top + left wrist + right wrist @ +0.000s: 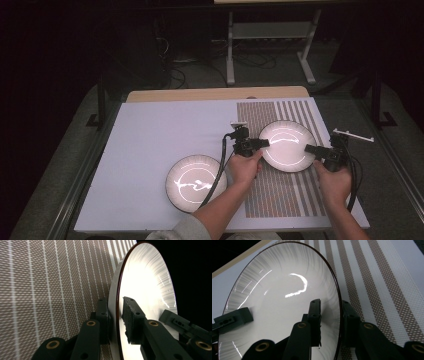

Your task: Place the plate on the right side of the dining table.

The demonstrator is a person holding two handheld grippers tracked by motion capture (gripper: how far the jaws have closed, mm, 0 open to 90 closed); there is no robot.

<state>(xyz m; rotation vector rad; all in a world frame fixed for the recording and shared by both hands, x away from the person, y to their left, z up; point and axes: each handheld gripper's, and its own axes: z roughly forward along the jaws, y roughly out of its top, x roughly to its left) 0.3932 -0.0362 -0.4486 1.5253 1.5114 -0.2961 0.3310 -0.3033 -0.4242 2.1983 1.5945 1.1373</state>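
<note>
Because wide and shallow, gripped at opposite rims: left hand-held gripper [264, 142] and right hand-held gripper [311, 149] both clenched on plate [286, 145], over striped mat [280, 192] on bench [150, 145].

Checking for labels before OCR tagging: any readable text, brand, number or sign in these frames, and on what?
None: no word, brand, number or sign can be read.
The held plate, the second plate and the striped mat carry only pattern and glare.
The left gripper and right gripper, each clamped on the held plate's rim, show no lettering.
The white strip at the table's right edge is too small to tell.
</note>
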